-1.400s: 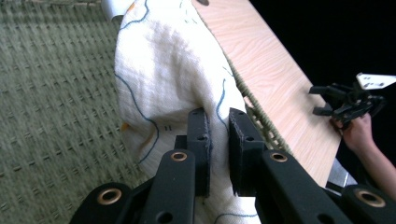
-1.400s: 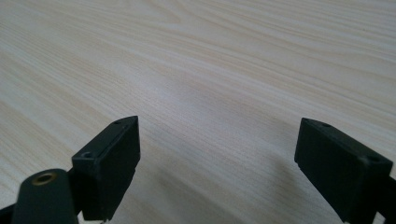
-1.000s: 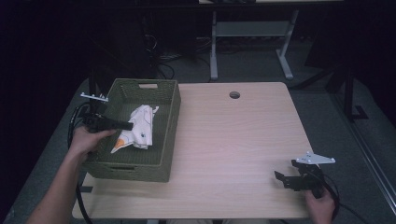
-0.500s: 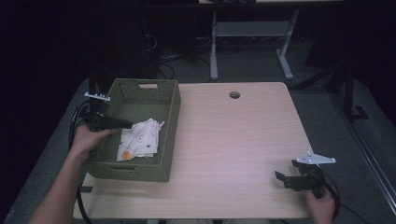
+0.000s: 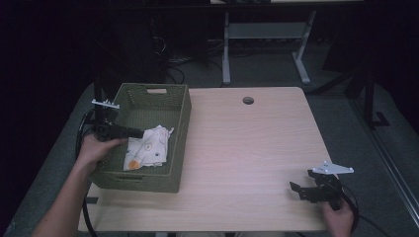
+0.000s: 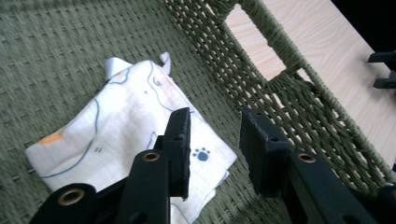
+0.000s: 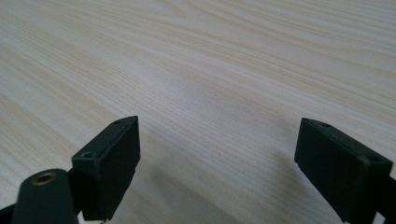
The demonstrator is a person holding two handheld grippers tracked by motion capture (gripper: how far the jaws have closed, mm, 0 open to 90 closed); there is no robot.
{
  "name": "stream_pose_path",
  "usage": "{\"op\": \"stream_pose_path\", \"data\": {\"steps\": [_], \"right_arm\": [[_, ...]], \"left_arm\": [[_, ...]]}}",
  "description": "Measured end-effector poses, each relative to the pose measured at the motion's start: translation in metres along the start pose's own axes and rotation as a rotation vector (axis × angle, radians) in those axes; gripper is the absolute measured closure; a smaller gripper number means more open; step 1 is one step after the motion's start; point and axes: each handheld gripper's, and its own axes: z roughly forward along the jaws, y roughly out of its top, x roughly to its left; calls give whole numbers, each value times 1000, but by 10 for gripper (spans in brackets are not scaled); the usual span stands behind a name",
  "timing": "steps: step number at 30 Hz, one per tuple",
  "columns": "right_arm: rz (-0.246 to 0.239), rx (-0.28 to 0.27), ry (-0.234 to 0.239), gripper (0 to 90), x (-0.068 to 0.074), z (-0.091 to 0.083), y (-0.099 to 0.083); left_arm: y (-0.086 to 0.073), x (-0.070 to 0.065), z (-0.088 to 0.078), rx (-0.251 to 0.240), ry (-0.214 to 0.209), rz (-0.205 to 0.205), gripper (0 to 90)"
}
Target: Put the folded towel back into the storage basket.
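Note:
A white cloth (image 5: 147, 150) with coloured prints lies folded on the floor of a green woven basket (image 5: 182, 129) at the table's left. My left gripper (image 5: 140, 132) hovers just above the cloth's upper left edge. Its jaws have just been opening and stand apart with nothing between them. In the left gripper view the cloth (image 6: 116, 126) lies loose below the left gripper (image 6: 215, 126), beside the basket's wall (image 6: 289, 93). My right gripper (image 5: 301, 180) rests low at the table's front right. In the right gripper view the right gripper (image 7: 217, 125) stands wide open over bare wood.
The light wooden table (image 5: 247, 143) has a round cable hole (image 5: 248, 100) near its far edge. A white metal desk frame (image 5: 267, 34) stands on the floor behind the table. The basket's handle cut-out (image 6: 252, 42) faces the tabletop.
The cloth, held bunched up in the left gripper a second ago, has dropped and now lies flat in the basket. The left jaws have opened. The right gripper has not moved.

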Motion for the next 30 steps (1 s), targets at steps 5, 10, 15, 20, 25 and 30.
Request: {"op": "stream_pose_path", "data": {"steps": [5,10,15,20,25,30], "right_arm": [[1,5,3,138,3,0,-1],[0,1,10,138,5,-1,-1],[-3,-2,12,138,5,0,1],[-3,-3,15,138,5,0,1],[3,-11,17,138,3,0,2],[3,-9,18,138,1,1,1]], "left_arm": [[-1,-10,-3,-31,-21,10,617],[0,-20,-4,-47,-49,15,545],[1,-26,-4,-55,-45,-8,414],[2,-31,-4,-74,-54,-21,349],[3,-37,-6,-92,-51,-29,288],[3,-44,-7,-110,-46,-32,258]]}}
